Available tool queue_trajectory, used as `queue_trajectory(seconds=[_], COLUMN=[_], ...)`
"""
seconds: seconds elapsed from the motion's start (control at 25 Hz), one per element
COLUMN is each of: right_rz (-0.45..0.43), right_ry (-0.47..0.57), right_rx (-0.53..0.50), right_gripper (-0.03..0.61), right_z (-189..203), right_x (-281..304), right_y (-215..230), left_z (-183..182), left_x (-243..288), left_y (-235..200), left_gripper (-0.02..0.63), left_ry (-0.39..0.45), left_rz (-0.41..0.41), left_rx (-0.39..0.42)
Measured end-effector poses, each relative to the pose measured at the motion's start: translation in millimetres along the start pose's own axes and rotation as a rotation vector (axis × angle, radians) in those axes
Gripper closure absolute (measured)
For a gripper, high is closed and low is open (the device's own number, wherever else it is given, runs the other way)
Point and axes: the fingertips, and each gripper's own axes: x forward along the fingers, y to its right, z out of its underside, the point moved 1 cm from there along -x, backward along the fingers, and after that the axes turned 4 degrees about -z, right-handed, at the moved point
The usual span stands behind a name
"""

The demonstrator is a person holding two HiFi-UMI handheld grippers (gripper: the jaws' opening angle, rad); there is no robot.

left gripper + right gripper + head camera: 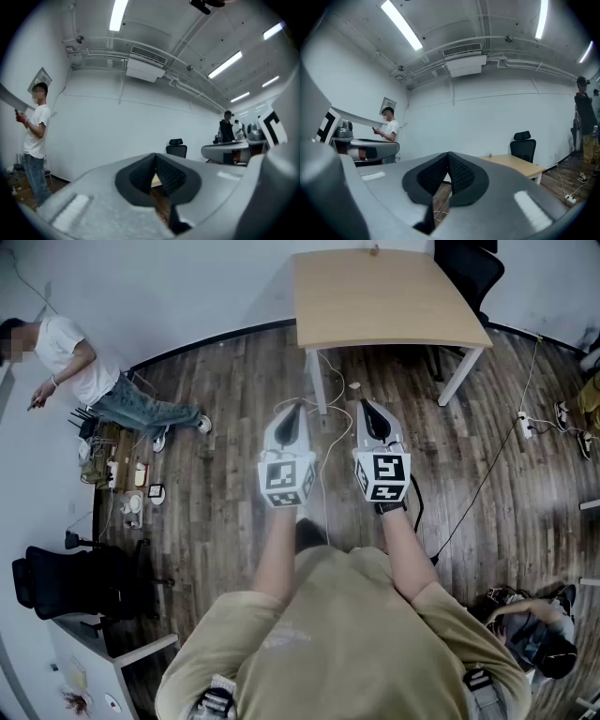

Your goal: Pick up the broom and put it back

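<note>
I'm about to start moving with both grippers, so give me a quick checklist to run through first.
1. Left gripper empty: ok, jaws together with nothing between them.
2. Right gripper empty: ok, jaws together with nothing between them.
3. Broom in sight: not ok, no view shows one.
4. Floor ahead: not ok, a cable lies by the table leg and a power strip lies to the right.
5. Bystander clear: ok, the person stands by the left wall, well apart from both grippers.
</note>
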Motion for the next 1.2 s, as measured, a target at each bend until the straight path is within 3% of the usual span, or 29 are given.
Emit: queue_trajectory(seconds=[0.24,0.52,0.8,1.0,1.2], right_rz=[0.041,0.002,-0.042,-0.039,0.014], right_ry=[-0.01,-0.04,-0.025,-0.07,-0.133], right_rx=[0.032,0.078,0.057,0.039,0.076], right_gripper=[0.574,0.575,0.574,0.574,0.574], right_z=[13.9,36.2,50.1,51.3,63.9], right_x=[-8.6,9.8,74.6,144.7,215.7], right_y=[14.9,7.5,19.5,38.6,70.6], left_z=[13.1,34.0,52.9,55.9,63.1], left_x=[-4.6,6.0,91.2,172.4,239.8], left_y=[3.9,-11.1,-30.9,-45.0,-80.7], left_gripper=[0.617,0.617,0.617,0.617,0.617], left_ry=[-0.03,-0.08,-0.063,-0.08,-0.093], left_rz=[-0.015,-0.013,0.039,0.142,0.13], left_rx=[-0.008,-0.011,-0.035,-0.03,-0.078])
